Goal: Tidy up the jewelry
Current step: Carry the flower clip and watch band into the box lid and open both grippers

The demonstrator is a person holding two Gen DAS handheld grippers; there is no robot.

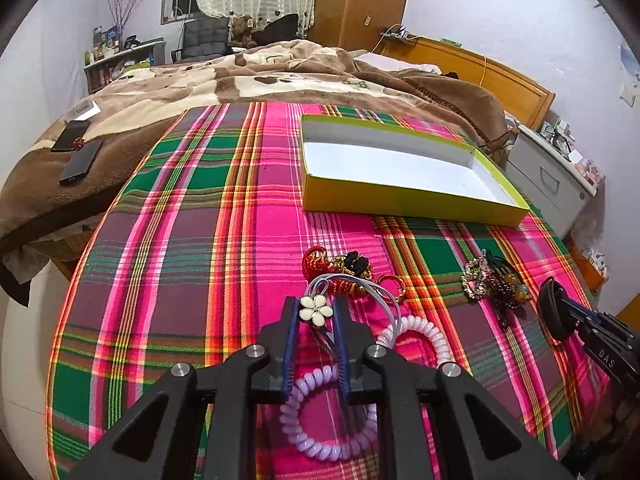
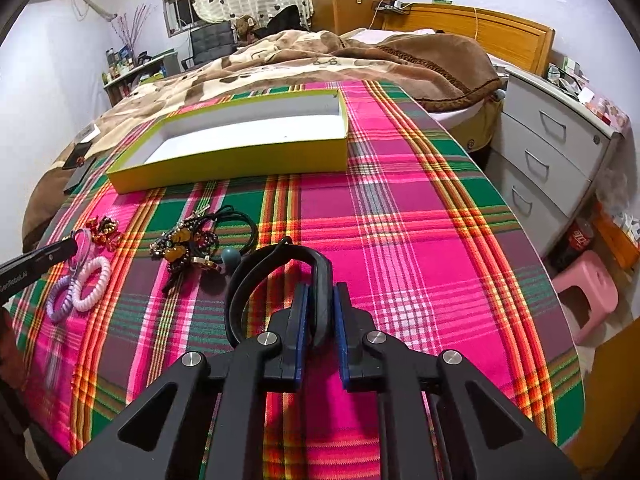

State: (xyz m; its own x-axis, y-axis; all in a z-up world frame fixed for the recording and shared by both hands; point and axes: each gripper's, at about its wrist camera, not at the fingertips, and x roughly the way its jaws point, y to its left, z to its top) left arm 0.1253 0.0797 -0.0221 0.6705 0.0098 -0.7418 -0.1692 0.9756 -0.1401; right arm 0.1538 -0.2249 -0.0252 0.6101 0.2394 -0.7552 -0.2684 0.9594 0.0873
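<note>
Jewelry lies scattered on the plaid cloth (image 1: pixel 200 240), lower centre in both views. My left gripper (image 1: pixel 317 312) has its jaws narrowed around a cream flower charm (image 1: pixel 316 309) on a pale blue hair tie (image 1: pixel 360 284); the flower sits between the blue pads, though I cannot tell whether they press it. Below it, between my fingers, a lilac coil band (image 1: pixel 320 446); a pink coil band (image 1: pixel 424 330) just right of it. A red and gold cluster (image 1: pixel 336 266) lies just above the flower.

My right gripper (image 2: pixel 320 304) is clamped on a black hairband (image 2: pixel 280 264), its arc curving up and left from the pads. Left of it, a beaded pile with amber stones and black ties (image 2: pixel 192 240). At far left of the right view my other gripper's tip rests by the coil bands.

Yellow-green box (image 1: pixel 400 196), open, white inside, sits on the cloth above the jewelry, apart from it. Brown blanket (image 1: pixel 280 76) behind; two phones (image 1: pixel 78 148) upper left.
</note>
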